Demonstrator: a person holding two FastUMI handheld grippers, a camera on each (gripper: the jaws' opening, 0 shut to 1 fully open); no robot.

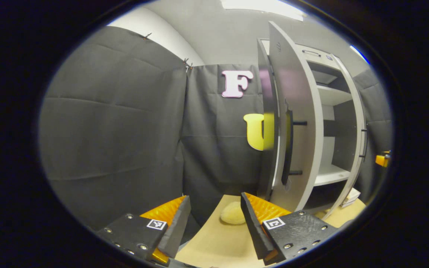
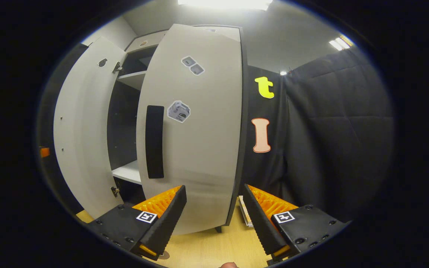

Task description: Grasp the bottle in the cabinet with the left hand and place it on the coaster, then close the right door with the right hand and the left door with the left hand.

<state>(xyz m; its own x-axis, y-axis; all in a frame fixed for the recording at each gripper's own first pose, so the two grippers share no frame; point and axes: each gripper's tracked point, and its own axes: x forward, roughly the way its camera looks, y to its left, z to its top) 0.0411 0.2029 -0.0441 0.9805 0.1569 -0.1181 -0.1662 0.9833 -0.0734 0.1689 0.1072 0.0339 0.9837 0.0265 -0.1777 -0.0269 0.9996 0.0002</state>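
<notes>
Right now, both tools hang empty in front of a tall pale cabinet [image 1: 333,123] standing on a wooden counter [image 1: 214,242]. In the left gripper view, the left tool [image 1: 214,219] has its fingers spread apart with nothing between them. Beyond it the left door [image 1: 292,123] stands swung out, seen nearly edge-on, with a long dark handle [image 1: 287,149]. A pale round pad, likely the coaster [image 1: 232,213], lies on the counter near that door's foot. The shelves I can see look bare, and I cannot make out the bottle anywhere.

In the right gripper view, the right tool [image 2: 214,216] is likewise spread and empty, close before the right door [image 2: 196,126], which is partly open. Its dark vertical handle [image 2: 155,141] sits near the free edge.

The doors look stiff, flat and light on their hinges; a push on the panel near the handle should swing each shut.
</notes>
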